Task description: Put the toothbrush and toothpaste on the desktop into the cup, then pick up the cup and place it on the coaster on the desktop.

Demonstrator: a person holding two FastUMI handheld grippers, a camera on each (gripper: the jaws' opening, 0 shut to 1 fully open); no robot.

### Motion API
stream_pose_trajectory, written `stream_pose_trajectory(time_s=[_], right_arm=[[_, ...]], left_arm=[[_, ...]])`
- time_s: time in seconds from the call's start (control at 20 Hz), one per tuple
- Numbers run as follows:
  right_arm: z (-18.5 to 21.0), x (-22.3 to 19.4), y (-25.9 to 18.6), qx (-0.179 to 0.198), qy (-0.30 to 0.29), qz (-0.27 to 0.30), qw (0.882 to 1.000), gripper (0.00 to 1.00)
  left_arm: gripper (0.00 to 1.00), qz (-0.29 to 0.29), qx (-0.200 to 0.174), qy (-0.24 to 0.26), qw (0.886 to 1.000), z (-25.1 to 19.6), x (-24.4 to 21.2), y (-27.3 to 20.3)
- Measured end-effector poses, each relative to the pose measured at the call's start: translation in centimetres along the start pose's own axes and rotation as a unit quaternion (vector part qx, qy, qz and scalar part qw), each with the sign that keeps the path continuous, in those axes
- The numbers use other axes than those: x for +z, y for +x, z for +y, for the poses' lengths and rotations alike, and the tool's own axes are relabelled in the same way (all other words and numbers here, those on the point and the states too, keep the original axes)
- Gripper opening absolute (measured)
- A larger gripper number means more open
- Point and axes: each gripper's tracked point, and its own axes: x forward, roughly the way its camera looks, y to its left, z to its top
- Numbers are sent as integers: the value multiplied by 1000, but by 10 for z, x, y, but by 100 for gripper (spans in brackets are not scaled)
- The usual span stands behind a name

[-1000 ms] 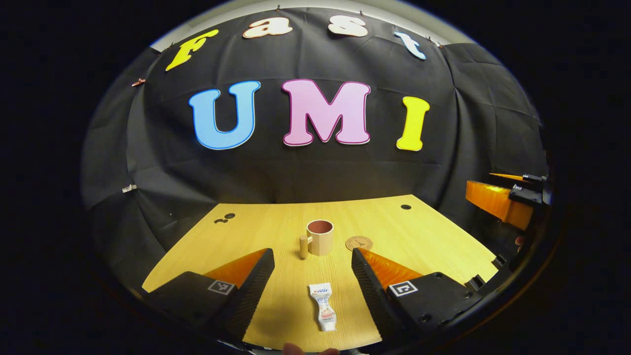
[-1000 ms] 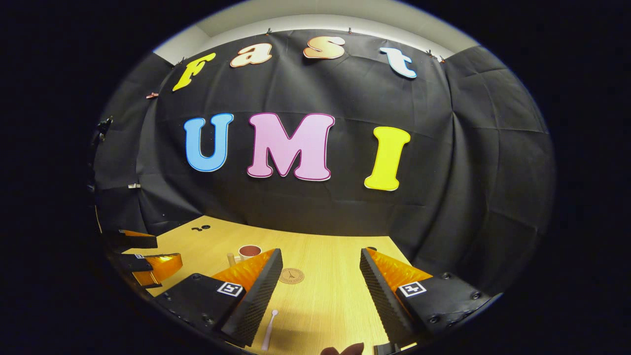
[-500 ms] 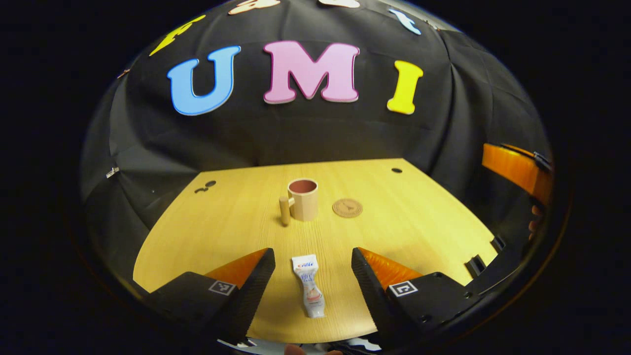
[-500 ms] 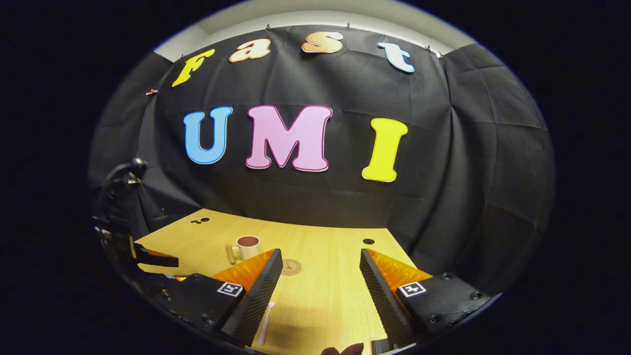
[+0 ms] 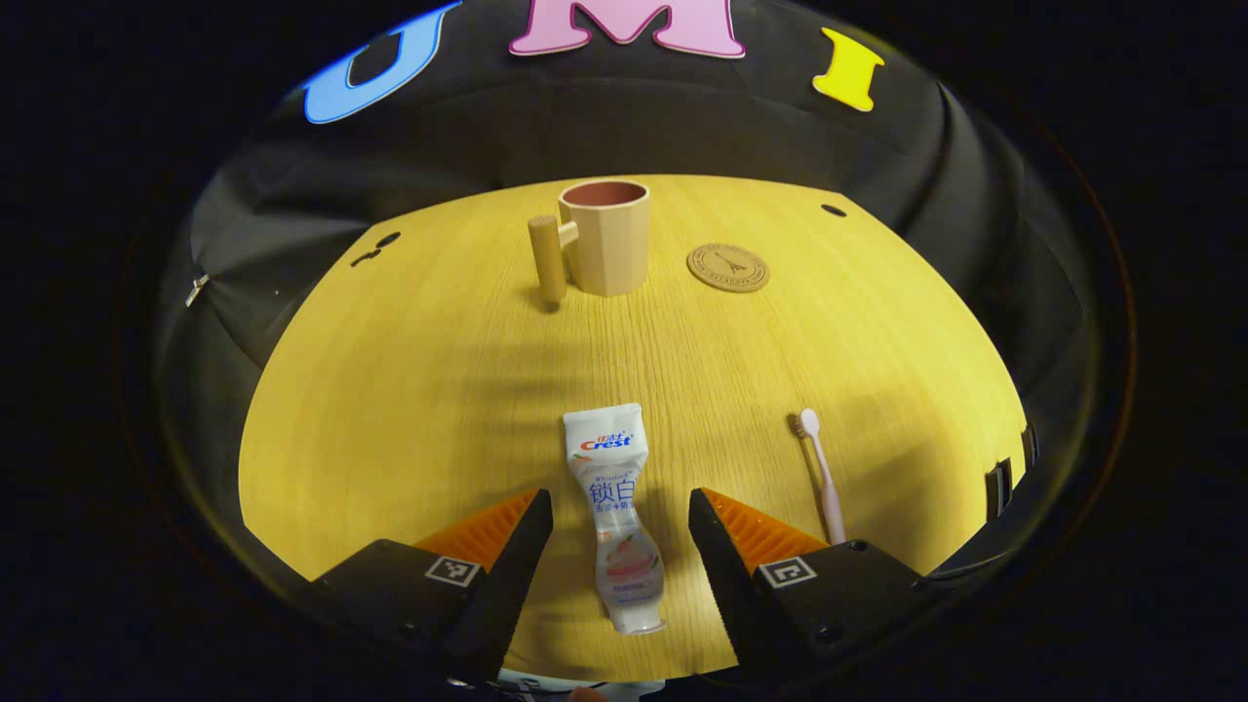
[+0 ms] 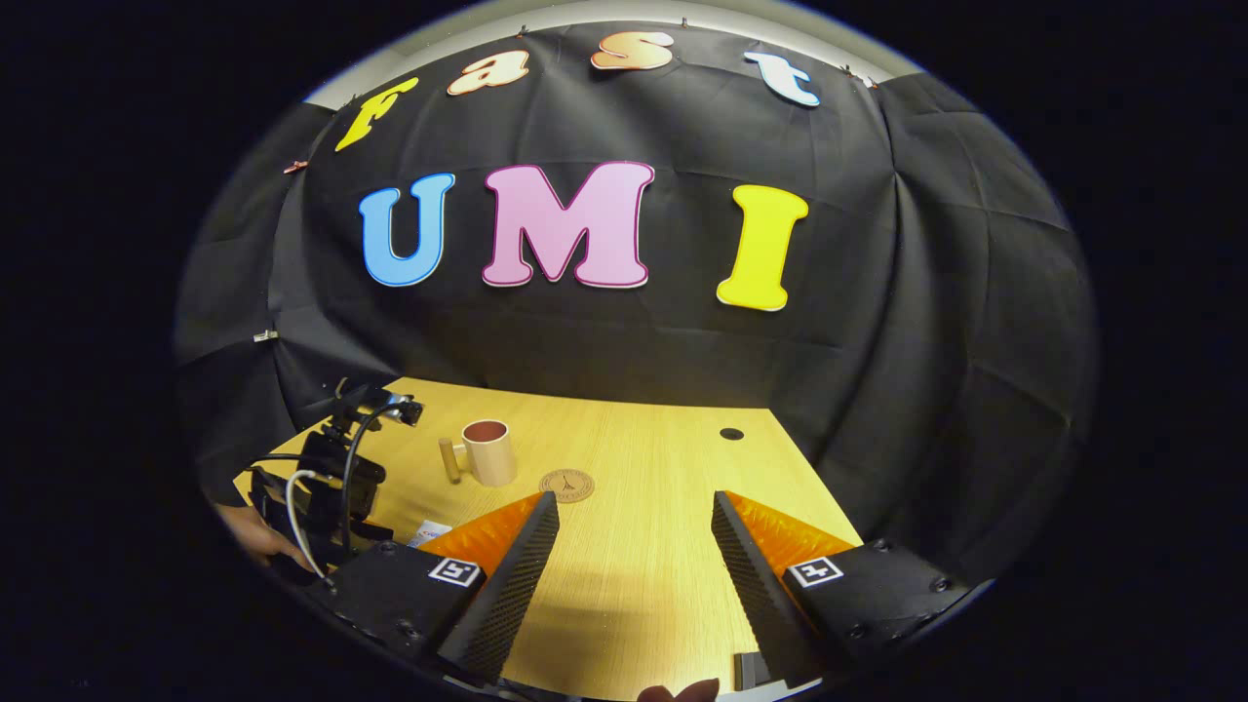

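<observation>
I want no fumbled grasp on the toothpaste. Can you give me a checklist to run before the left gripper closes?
1. Left gripper open: ok, its jaws stand wide apart.
2. Toothpaste between the fingers: ok, the tube's lower half lies in the gap.
3. Fingers down at tube level: cannot tell.
4. Tube clear of the toothbrush: ok, they lie well apart.
5. Cup upright, mouth free: ok.
6. Coaster bare, beside the cup: ok.
7. Right gripper out of the way: ok, open and off to the side.
</observation>
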Motion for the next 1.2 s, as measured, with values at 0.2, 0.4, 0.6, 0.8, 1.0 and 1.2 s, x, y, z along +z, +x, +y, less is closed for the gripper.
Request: stream_pose_trajectory(time_s=[0.2, 0.4, 0.6, 0.8, 1.0, 1.2], right_arm=[[-1, -21, 13, 5, 4, 34, 999, 97], [6, -33, 24, 13, 17, 57, 998, 97], [18, -52, 29, 20, 26, 94, 995, 98], [39, -76, 34, 32, 45, 147, 988, 97], [76, -124, 32, 59, 51, 237, 968, 99], [102, -152, 40, 72, 44, 289, 953, 94]], left_arm=[[82, 49, 6, 1, 999, -3, -6, 19], [70, 75, -4, -23, 997, -7, -11, 25], [67, 81, -1, -21, 996, -7, -9, 25], [51, 104, -26, 25, 994, -18, -6, 28], [29, 75, -47, 49, 995, -17, -3, 26], [22, 57, -65, 40, 995, -4, -5, 16]])
